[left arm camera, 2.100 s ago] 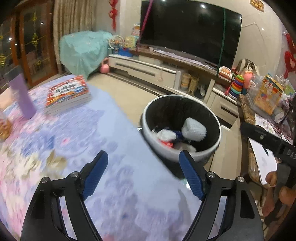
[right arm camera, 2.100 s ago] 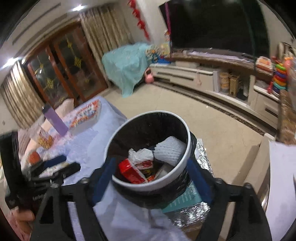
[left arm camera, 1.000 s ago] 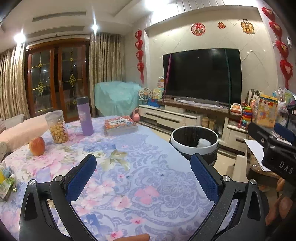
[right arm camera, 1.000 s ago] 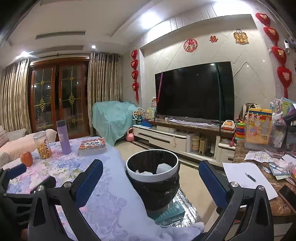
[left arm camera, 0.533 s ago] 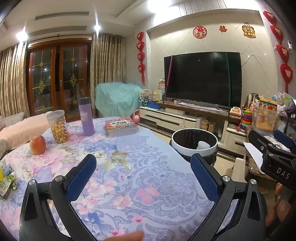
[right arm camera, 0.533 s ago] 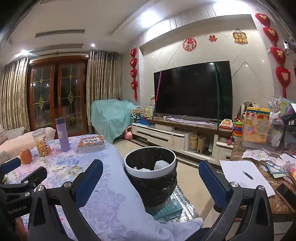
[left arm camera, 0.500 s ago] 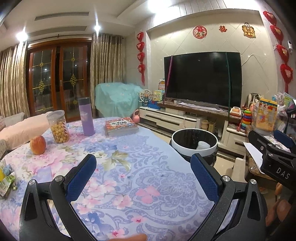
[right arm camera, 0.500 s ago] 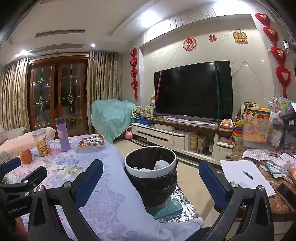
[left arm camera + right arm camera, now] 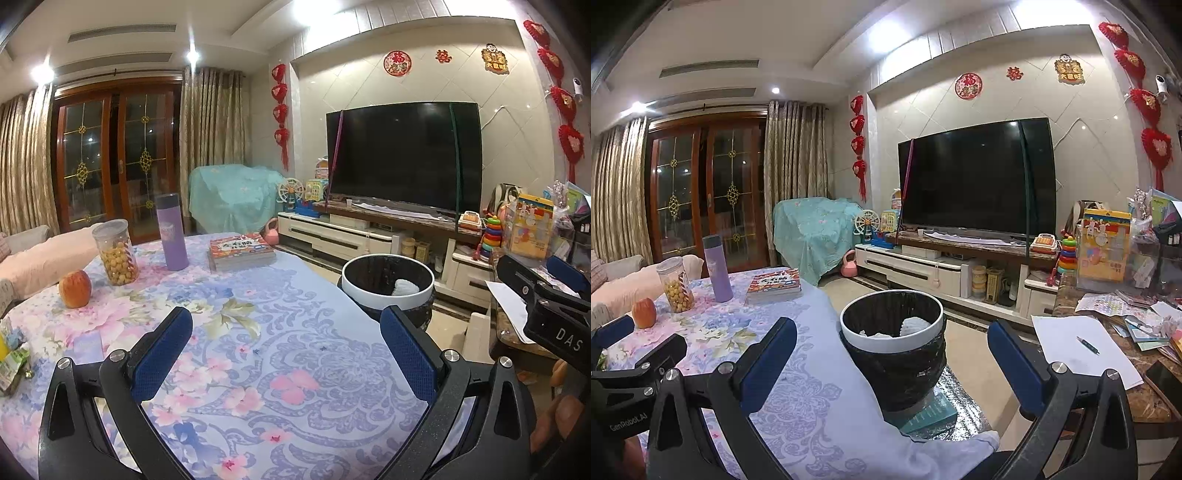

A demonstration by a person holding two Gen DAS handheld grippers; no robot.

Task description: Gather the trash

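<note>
Both the left gripper (image 9: 286,349) and right gripper (image 9: 890,356) hang spread apart and empty above the counter (image 9: 236,332); the bin (image 9: 892,341), lower centre, sits beside its edge, probably for easy dropping of trash

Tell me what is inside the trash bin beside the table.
The trash bin has a black liner, with white foam netting and crumpled white paper showing above the rim. Anything deeper is hidden by the bin wall from both views.
</note>
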